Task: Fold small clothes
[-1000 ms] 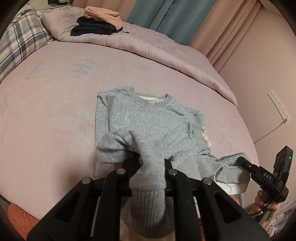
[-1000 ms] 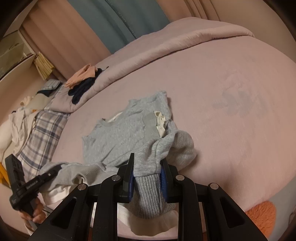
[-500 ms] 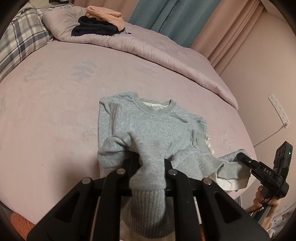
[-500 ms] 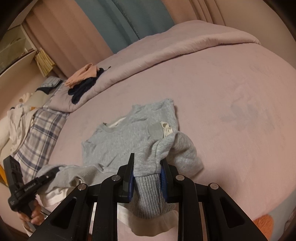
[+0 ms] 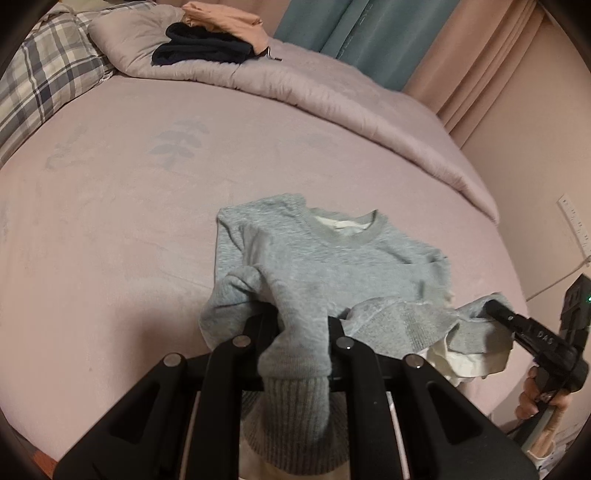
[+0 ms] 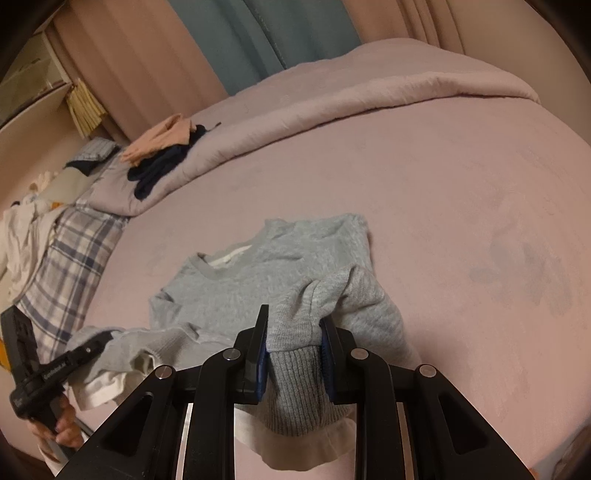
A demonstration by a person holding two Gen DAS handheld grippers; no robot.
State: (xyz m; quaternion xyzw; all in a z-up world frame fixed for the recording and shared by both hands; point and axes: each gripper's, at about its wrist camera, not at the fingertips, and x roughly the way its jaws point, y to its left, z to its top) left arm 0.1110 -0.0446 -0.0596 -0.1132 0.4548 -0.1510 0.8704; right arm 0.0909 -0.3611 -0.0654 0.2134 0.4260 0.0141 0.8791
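Note:
A small grey sweatshirt [image 5: 332,258] with a white lining lies on the pink bed, collar at the far end. Its ribbed hem is lifted off the sheet at both near corners. My left gripper [image 5: 299,321] is shut on the hem's left corner, and the cloth bunches up between its fingers. In the right wrist view my right gripper [image 6: 293,325] is shut on the other hem corner of the sweatshirt [image 6: 258,273], its blue pads pressing the ribbing. Each gripper shows in the other's view, the right gripper [image 5: 495,308] at the right and the left gripper [image 6: 105,338] at the left, each held by a hand.
The pink bed sheet [image 5: 129,221] spreads wide to the left and beyond the collar. A rolled duvet [image 5: 332,92] runs along the far side with folded dark clothes [image 5: 203,50] and a peach garment [image 5: 221,18] on it. A plaid pillow [image 5: 40,74] lies far left. A wall socket [image 5: 574,225] is at right.
Both grippers have moved forward over the bed with the hem still held, carrying it toward the collar. The sweatshirt's flat part looks shorter and the hem folds further over the body.

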